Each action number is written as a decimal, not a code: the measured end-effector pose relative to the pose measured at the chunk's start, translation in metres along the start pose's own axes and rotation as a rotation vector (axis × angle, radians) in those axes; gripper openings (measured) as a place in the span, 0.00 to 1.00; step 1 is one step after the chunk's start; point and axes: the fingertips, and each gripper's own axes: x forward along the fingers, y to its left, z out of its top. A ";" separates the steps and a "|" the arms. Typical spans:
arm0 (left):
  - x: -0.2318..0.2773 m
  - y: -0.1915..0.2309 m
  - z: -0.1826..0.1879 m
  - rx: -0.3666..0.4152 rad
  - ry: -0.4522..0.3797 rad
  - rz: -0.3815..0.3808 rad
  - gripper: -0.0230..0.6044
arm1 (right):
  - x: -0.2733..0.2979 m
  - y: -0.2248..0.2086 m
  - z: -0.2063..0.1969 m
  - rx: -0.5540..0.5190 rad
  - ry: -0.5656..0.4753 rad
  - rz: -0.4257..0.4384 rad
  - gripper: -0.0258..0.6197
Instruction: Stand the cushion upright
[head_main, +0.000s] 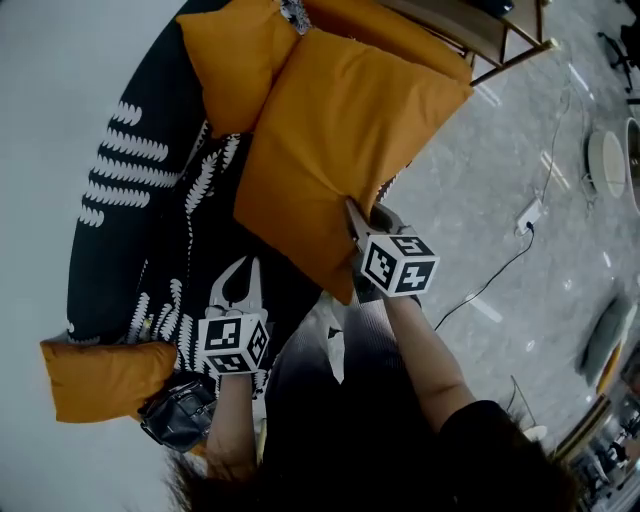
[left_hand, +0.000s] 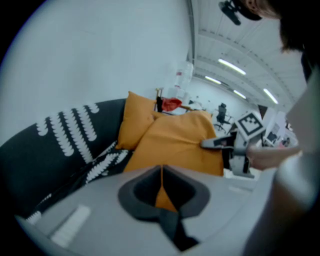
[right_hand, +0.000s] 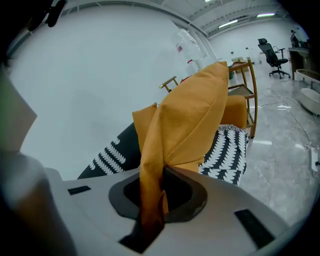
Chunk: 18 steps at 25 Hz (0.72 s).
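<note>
A large orange cushion (head_main: 340, 150) stands tilted on the black sofa (head_main: 140, 210) with white leaf print, its lower corner lifted. My right gripper (head_main: 353, 210) is shut on that cushion's lower edge. In the right gripper view the orange cloth (right_hand: 190, 115) runs down between the jaws (right_hand: 159, 175). My left gripper (head_main: 243, 264) hovers over the sofa seat to the cushion's left, shut and holding nothing. The left gripper view has the cushion (left_hand: 175, 142) ahead of the closed jaws (left_hand: 161, 170), apart from them, with the right gripper (left_hand: 209, 144) on its right side.
A second orange cushion (head_main: 235, 60) leans at the sofa's back. A smaller orange cushion (head_main: 105, 378) and a black bag (head_main: 180, 418) lie near my left arm. A wooden frame (head_main: 505, 40) stands behind the sofa. A cable and power strip (head_main: 528, 213) lie on the floor at right.
</note>
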 end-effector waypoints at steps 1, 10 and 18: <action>-0.007 0.001 0.002 -0.004 -0.007 0.003 0.06 | -0.005 0.005 0.003 0.000 -0.006 0.000 0.11; -0.064 0.011 0.011 -0.043 -0.088 0.026 0.06 | -0.048 0.025 0.017 -0.002 -0.008 -0.037 0.08; -0.104 0.021 -0.004 -0.107 -0.134 0.023 0.06 | -0.092 0.056 0.004 -0.122 0.028 -0.022 0.06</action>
